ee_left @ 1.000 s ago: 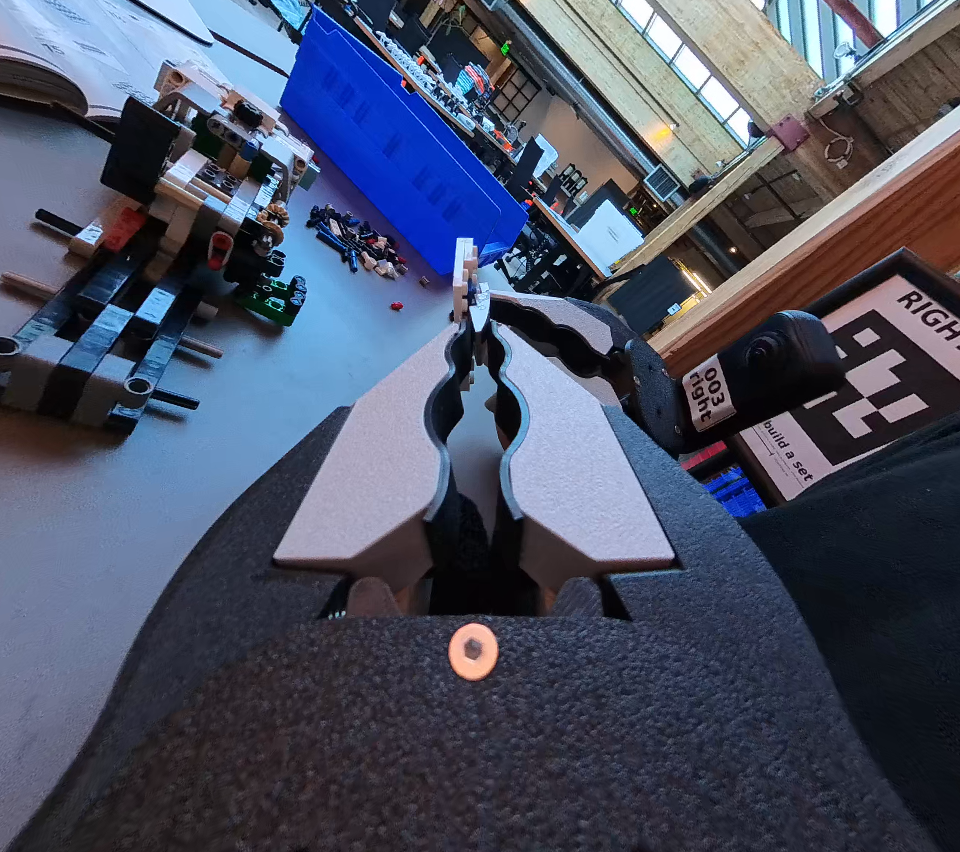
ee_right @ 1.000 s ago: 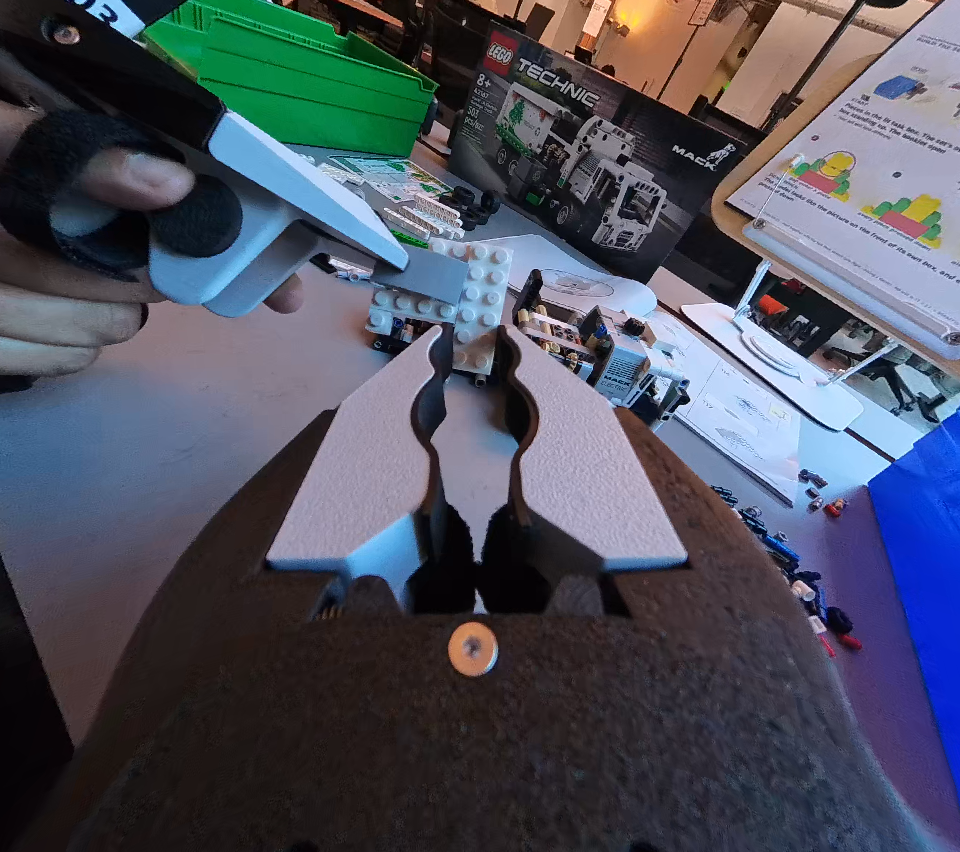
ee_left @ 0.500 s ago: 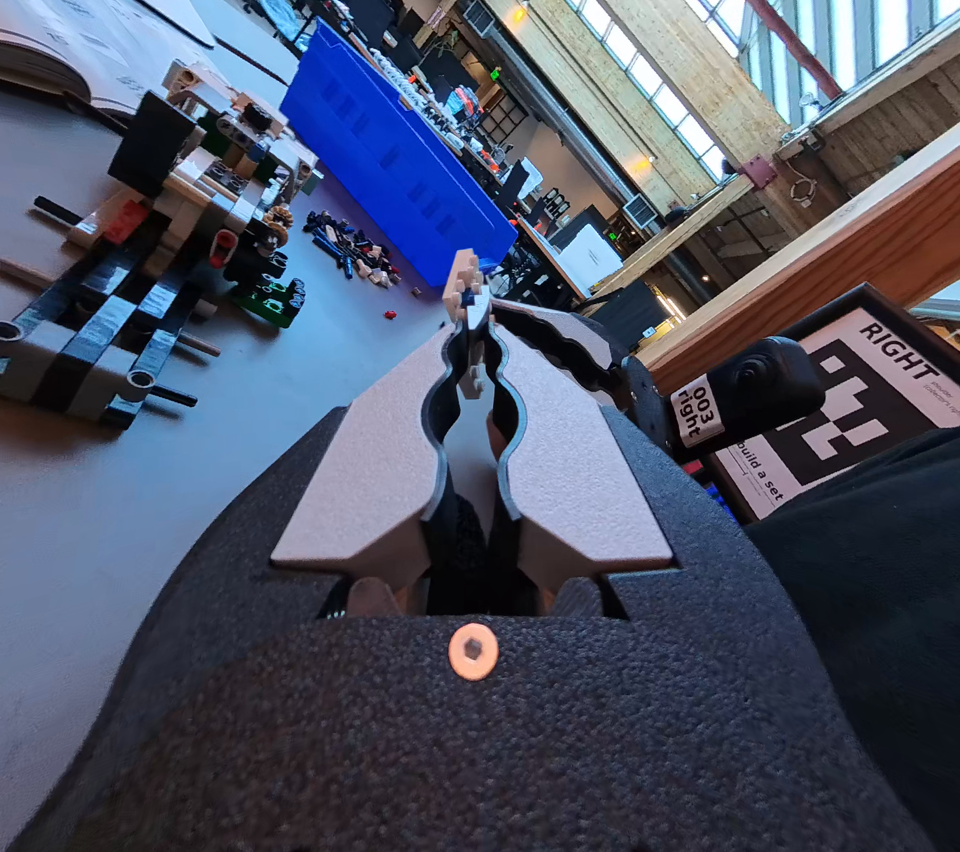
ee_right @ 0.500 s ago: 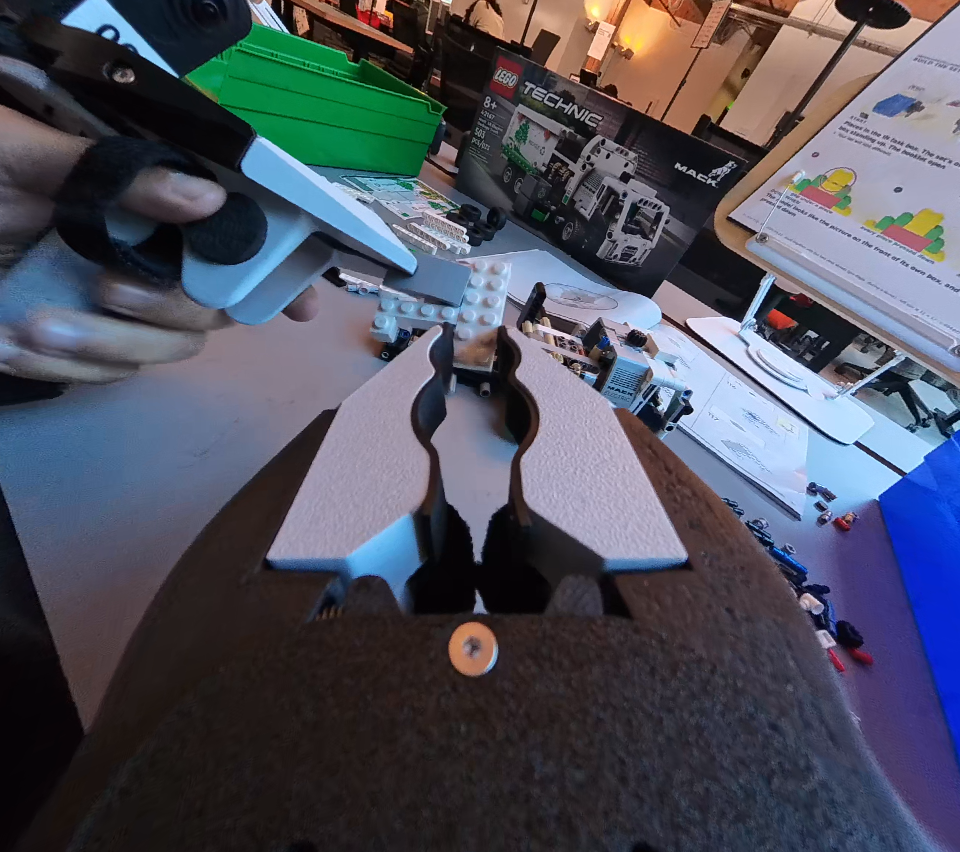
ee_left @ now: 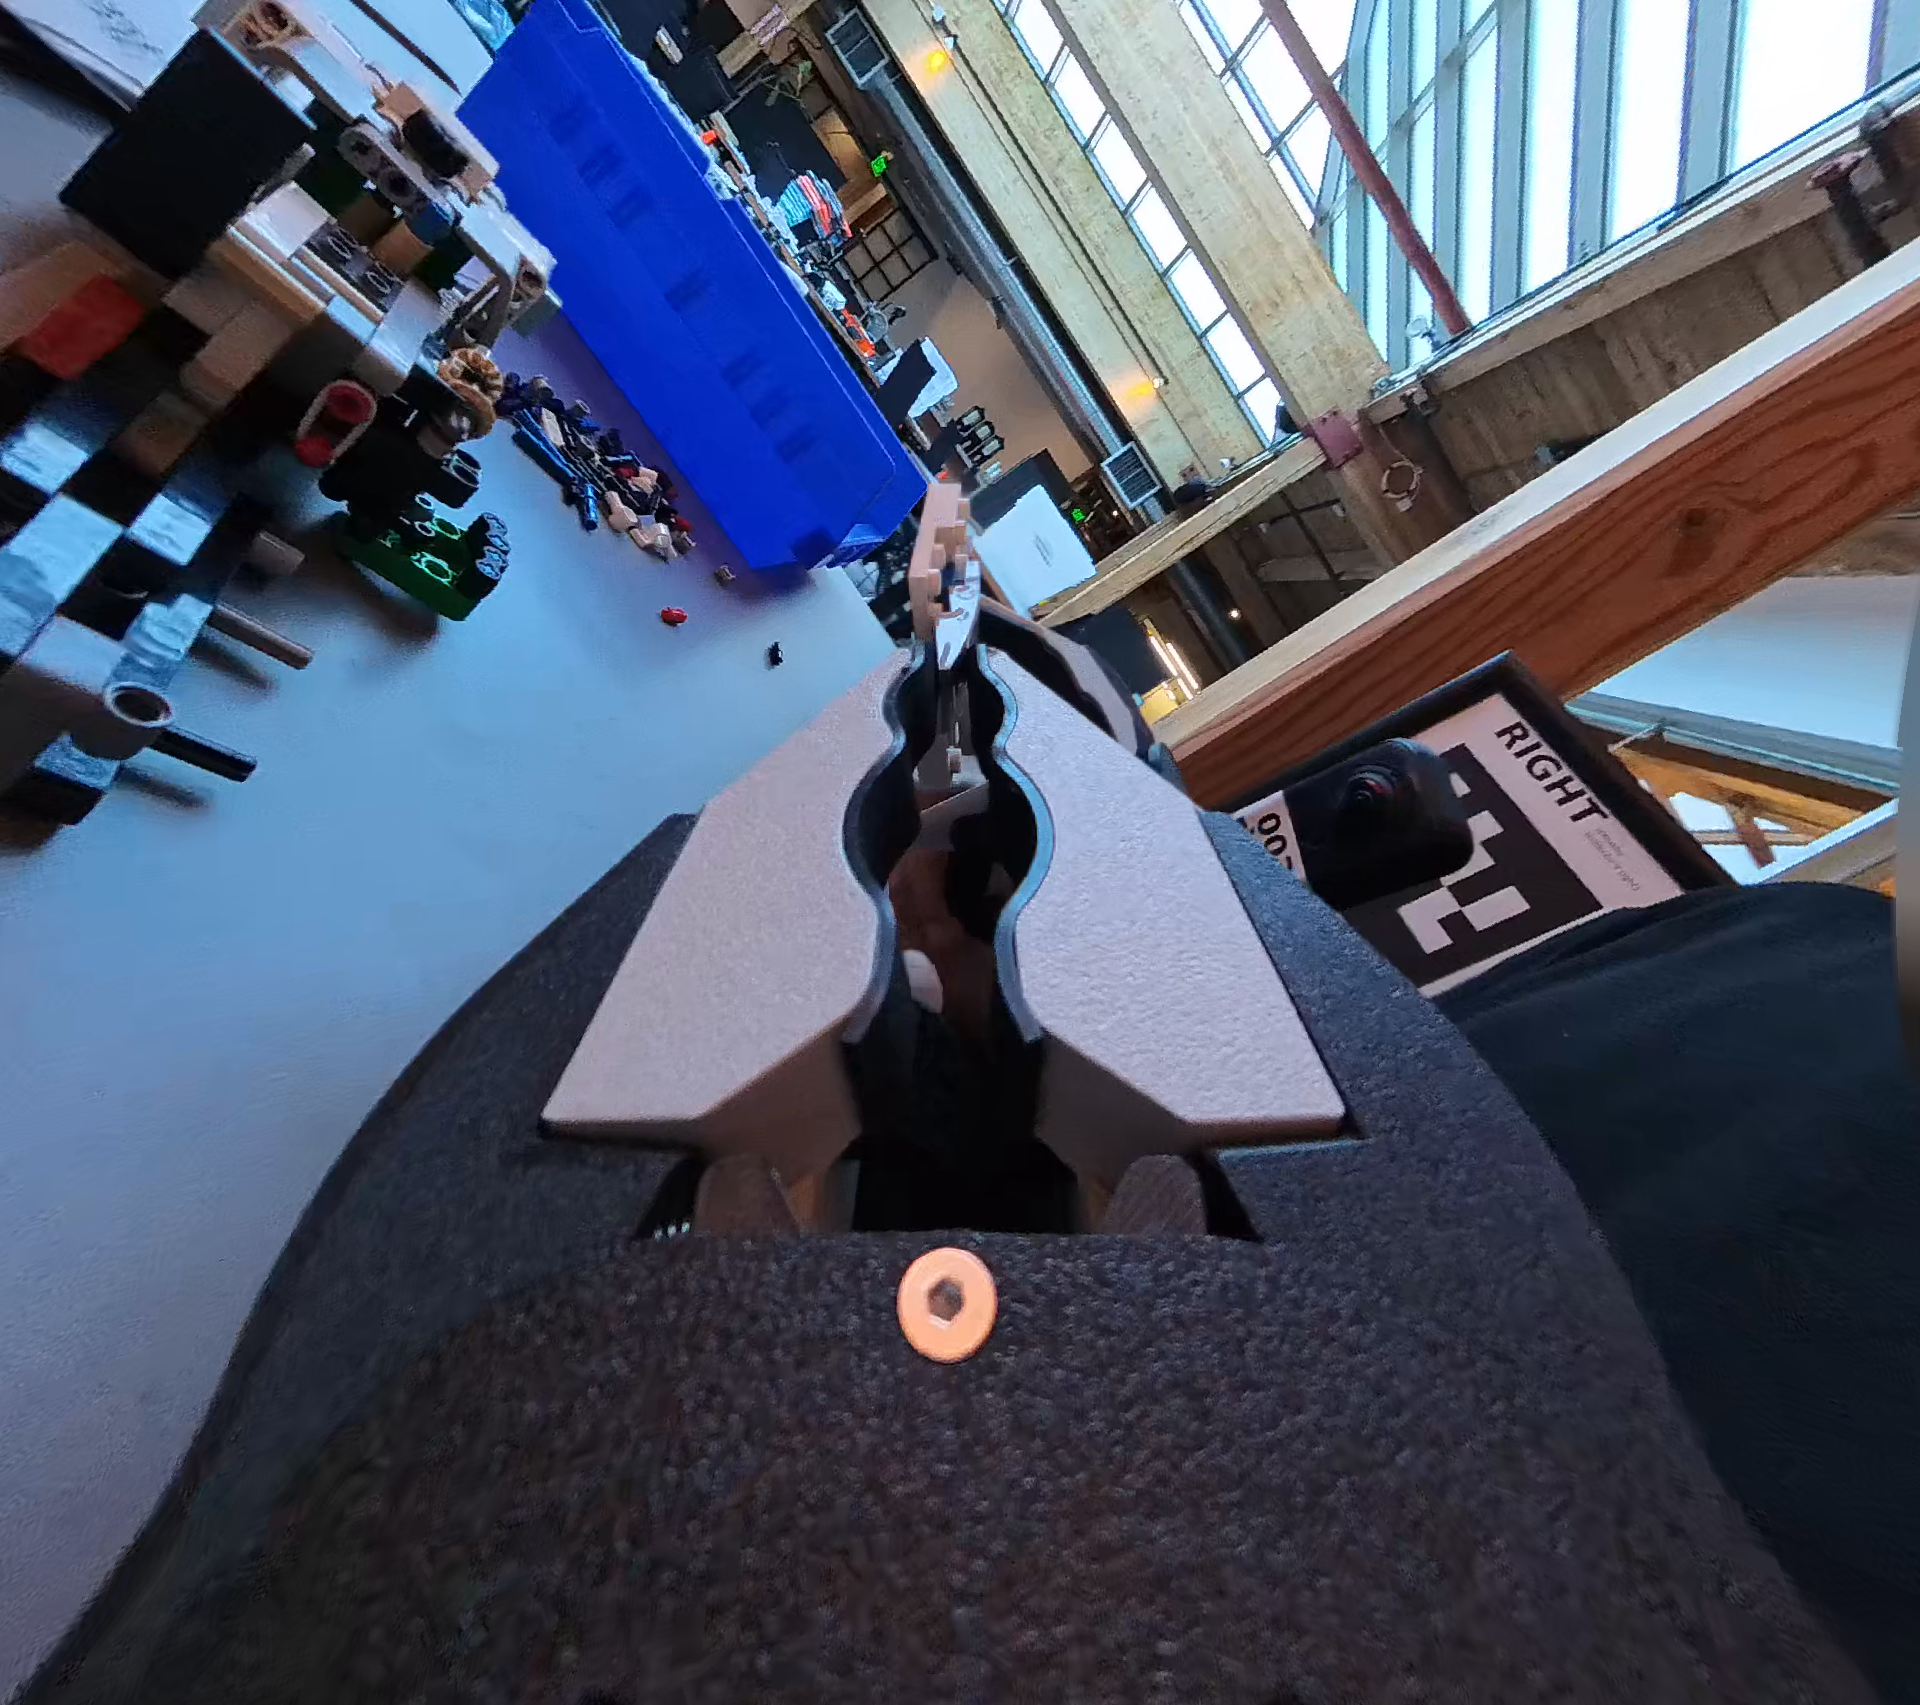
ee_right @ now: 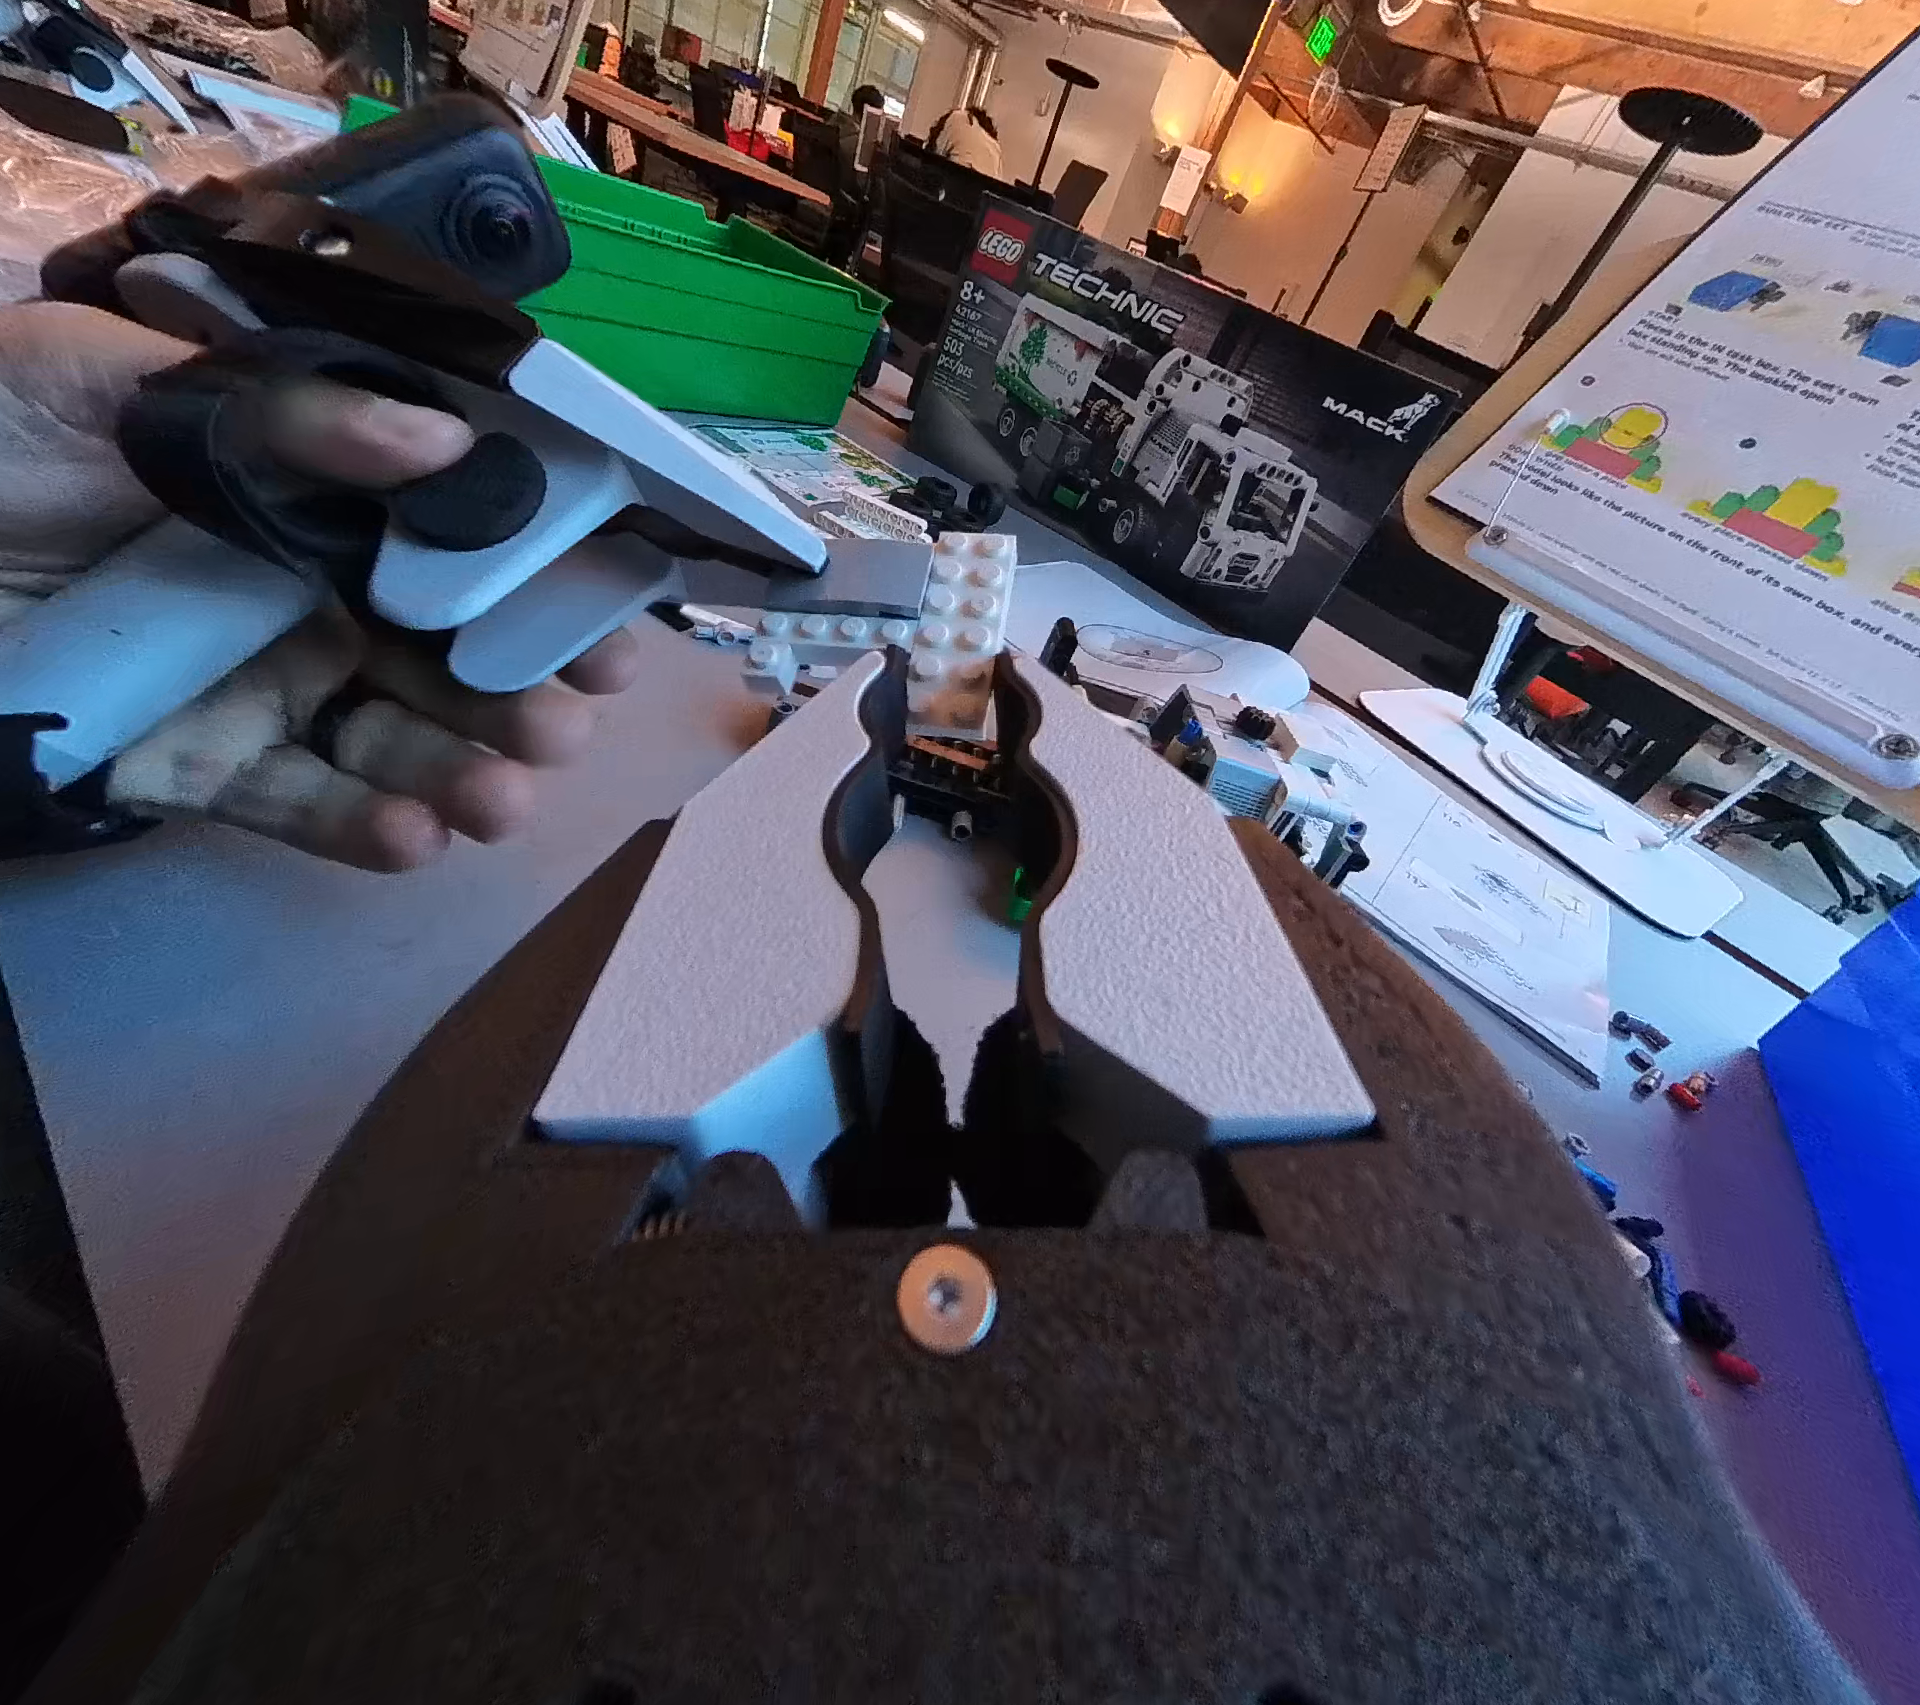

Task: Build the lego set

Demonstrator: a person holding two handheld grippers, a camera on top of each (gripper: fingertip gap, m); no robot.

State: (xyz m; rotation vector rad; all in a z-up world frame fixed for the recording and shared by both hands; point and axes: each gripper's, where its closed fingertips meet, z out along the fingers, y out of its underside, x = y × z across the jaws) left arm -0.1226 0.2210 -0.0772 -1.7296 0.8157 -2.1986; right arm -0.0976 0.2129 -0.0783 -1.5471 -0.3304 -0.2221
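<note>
A small white Lego sub-assembly (ee_right: 961, 647), studded plates with a grey plate (ee_right: 878, 580) and a black underside, is held in the air between both grippers. My right gripper (ee_right: 948, 681) is shut on its lower end. My left gripper (ee_right: 821, 564) comes in from the left, held by a hand, and is shut on the grey plate. In the left wrist view the left gripper (ee_left: 943, 668) pinches the sub-assembly (ee_left: 940, 575), seen edge-on, with the right gripper's camera (ee_left: 1382, 814) behind it. The partly built truck chassis (ee_left: 260, 325) stands on the table, also in the right wrist view (ee_right: 1236, 772).
A blue bin (ee_left: 675, 284) stands past a scatter of loose small pieces (ee_left: 613, 481). A green bin (ee_right: 686, 305), the Lego set box (ee_right: 1174, 398), an open instruction booklet (ee_right: 1486, 907) and an instruction board on a stand (ee_right: 1714, 429) ring the grey table (ee_right: 312, 980). My two grippers' fingertips are within a few centimetres of each other.
Both grippers have shifted and tilted together while keeping hold of the white sub-assembly. The left gripper's hand now sits lower and nearer in the right wrist view. The chassis has not moved.
</note>
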